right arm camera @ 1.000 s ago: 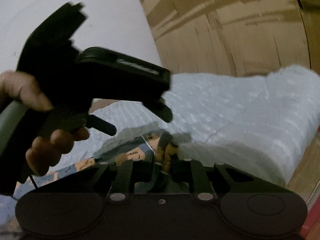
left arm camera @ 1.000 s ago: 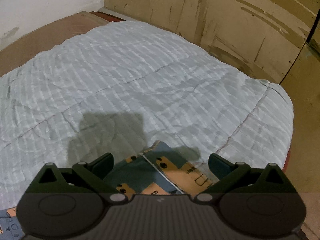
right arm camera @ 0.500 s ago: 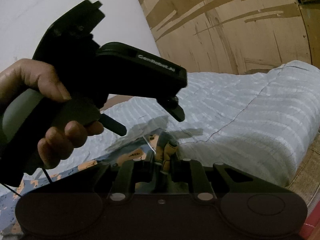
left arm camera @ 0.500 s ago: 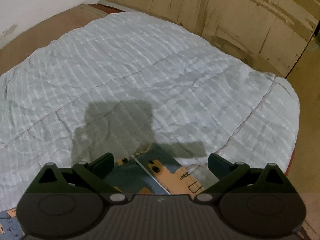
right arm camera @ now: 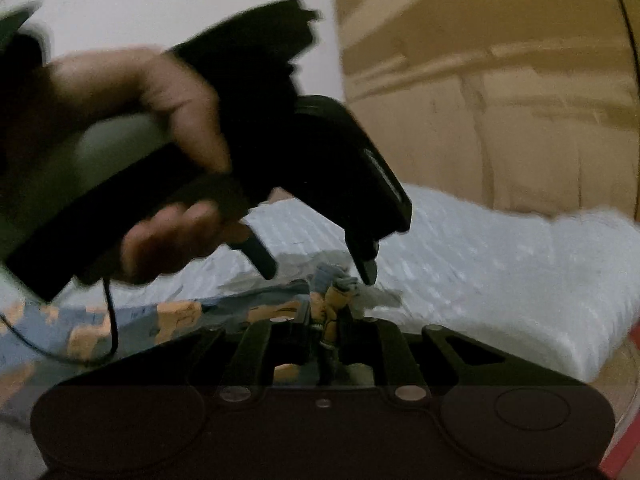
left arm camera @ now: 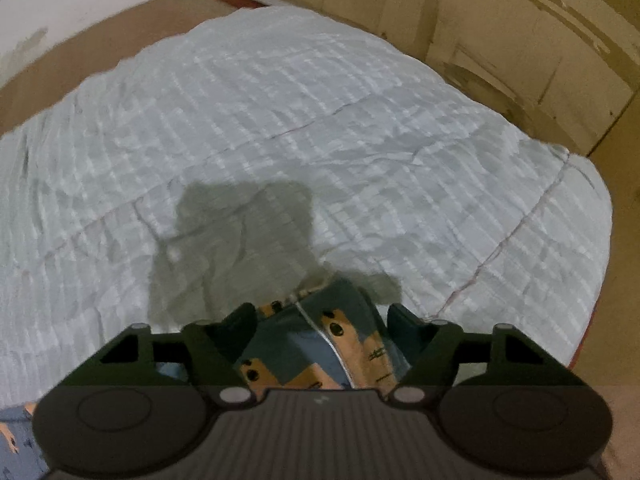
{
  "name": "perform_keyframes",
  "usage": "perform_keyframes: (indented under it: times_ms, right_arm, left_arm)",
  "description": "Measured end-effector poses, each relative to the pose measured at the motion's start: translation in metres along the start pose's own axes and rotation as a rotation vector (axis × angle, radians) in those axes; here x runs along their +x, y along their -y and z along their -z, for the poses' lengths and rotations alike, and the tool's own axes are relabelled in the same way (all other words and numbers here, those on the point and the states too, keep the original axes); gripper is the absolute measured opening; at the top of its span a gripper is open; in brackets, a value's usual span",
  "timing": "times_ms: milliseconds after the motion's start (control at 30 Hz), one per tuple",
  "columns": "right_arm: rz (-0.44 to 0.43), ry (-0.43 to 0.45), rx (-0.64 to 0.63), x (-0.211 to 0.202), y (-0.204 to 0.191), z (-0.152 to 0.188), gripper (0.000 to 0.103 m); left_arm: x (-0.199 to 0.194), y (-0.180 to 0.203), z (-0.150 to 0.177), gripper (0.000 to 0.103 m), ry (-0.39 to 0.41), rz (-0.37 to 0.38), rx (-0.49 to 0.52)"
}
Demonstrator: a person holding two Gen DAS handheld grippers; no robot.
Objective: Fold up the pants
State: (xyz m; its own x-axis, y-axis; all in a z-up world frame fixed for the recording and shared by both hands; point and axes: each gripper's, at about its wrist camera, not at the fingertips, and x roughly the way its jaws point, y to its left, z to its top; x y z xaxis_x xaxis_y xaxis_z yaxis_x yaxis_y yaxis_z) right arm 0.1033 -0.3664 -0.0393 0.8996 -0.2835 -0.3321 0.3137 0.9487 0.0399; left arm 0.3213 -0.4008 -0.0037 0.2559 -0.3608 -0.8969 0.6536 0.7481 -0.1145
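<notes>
The pants (left arm camera: pixel 316 344), blue with orange patches, are spread on a pale quilted blanket (left arm camera: pixel 304 128) that covers the bed, and one bunched corner of them is being taken by both tools at the near right part of the blanket. In the left wrist view the left gripper (left arm camera: pixel 320 320) is seen pointing steeply down with that corner between its fingers; the jaws are closing, but a gap is still visible on each side of the cloth, so no grip is judged to be made yet. In the right wrist view the right gripper (right arm camera: pixel 326 320) is seen nearly shut, clamped on a gathered ridge of the same fabric, with its jaws tightening further. The left tool is also seen there, held in a hand (right arm camera: pixel 160 168), its fingertips just above the cloth. The step in hand is judged to be securing the corner before a fold is carried. The next move calls for the left clamp to be completed and the corner to be lifted and drawn across the pants. Open blanket is available far and to the left; the blanket's edge lies close on the right, and the wooden panels (left arm camera: pixel 520 40) beyond the far right should be kept clear of.
</notes>
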Motion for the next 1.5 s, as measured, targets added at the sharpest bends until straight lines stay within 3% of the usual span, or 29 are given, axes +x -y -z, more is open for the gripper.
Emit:
perform_keyframes:
  times_ms: [67, 133, 300, 367, 400, 500, 800, 1067, 1267, 1500]
  right_arm:
    - [0.008, 0.012, -0.068, -0.001, -0.011, 0.001, 0.012]
    - [0.015, 0.019, -0.126, -0.001, -0.02, 0.003, 0.012]
    - [0.023, 0.032, -0.205, -0.001, -0.033, 0.006, 0.012]
    - [0.024, 0.036, -0.223, -0.001, -0.035, 0.006, 0.012]
    - [0.025, 0.038, -0.23, -0.001, -0.036, 0.006, 0.012]
    - [0.023, 0.049, -0.245, -0.004, -0.04, 0.007, 0.012]
    - [0.0, 0.13, -0.258, -0.029, -0.049, -0.017, 0.012]
    - [-0.155, 0.183, -0.32, -0.062, -0.091, -0.035, 0.012]
    - [-0.282, 0.155, -0.385, -0.077, -0.132, -0.025, 0.012]
    - [-0.383, 0.087, -0.454, -0.076, -0.173, 0.0, 0.012]
  left_arm:
    - [-0.002, -0.005, 0.001, 0.069, -0.006, 0.018, -0.019]
    - [-0.002, -0.007, 0.002, 0.057, -0.011, 0.029, -0.025]
    - [-0.007, -0.002, 0.007, 0.053, -0.018, 0.036, 0.002]
    - [-0.01, 0.0, 0.009, 0.038, -0.015, 0.038, 0.015]
    - [-0.011, 0.0, 0.009, 0.019, -0.015, 0.046, 0.014]
    - [-0.021, 0.0, 0.011, 0.014, 0.013, 0.041, -0.002]
    - [-0.087, -0.029, 0.025, 0.011, 0.154, 0.055, -0.128]
    - [-0.155, -0.091, 0.075, 0.011, 0.269, -0.001, -0.277]
    - [-0.169, -0.141, 0.128, 0.011, 0.316, -0.027, -0.361]
    - [-0.153, -0.195, 0.187, 0.011, 0.354, -0.018, -0.453]
